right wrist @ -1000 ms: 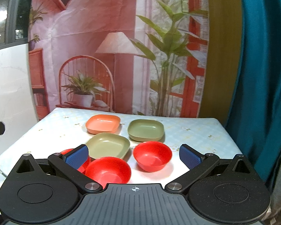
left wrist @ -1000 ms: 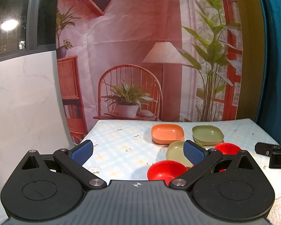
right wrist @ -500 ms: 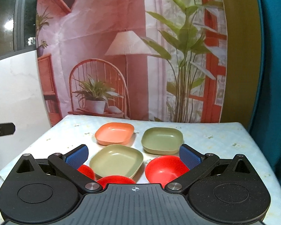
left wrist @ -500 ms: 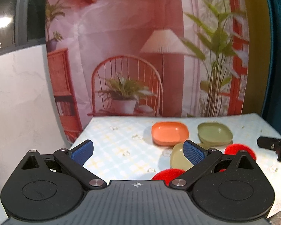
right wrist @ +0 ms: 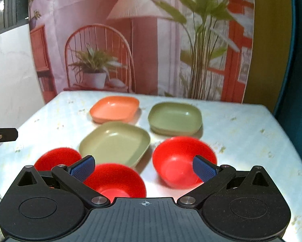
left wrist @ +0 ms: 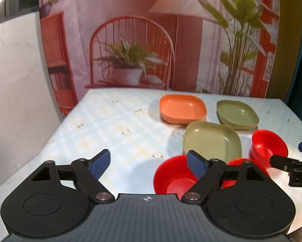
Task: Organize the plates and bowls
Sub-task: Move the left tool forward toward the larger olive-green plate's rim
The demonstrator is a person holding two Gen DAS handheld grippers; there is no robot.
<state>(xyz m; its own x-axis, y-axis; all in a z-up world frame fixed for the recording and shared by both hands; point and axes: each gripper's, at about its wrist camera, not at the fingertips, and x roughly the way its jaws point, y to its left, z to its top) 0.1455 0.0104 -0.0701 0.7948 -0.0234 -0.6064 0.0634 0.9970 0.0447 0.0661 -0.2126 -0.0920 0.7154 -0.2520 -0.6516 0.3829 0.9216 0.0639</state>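
On the checked tablecloth stand an orange square plate (left wrist: 182, 108) (right wrist: 115, 109), a dark green plate (left wrist: 237, 114) (right wrist: 175, 119), a light green plate (left wrist: 212, 141) (right wrist: 114, 142) and three red bowls: near left (left wrist: 174, 176) (right wrist: 57, 158), middle (right wrist: 115, 180), right (left wrist: 268, 146) (right wrist: 181, 159). My left gripper (left wrist: 148, 162) is open and empty above the table's front left, its right finger over the near left bowl. My right gripper (right wrist: 143, 168) is open and empty, low over the front bowls, its right finger inside the right bowl's outline.
A printed backdrop with a chair, lamp and plants hangs behind the table (left wrist: 110, 125). A white wall (left wrist: 20, 80) is at the left, a teal curtain (right wrist: 300, 80) at the right. The right gripper shows at the left wrist view's right edge (left wrist: 292, 162).
Both grippers have moved forward and lower toward the dishes, which now look larger. The right gripper's right finger now overlaps the right red bowl. Both stay open.
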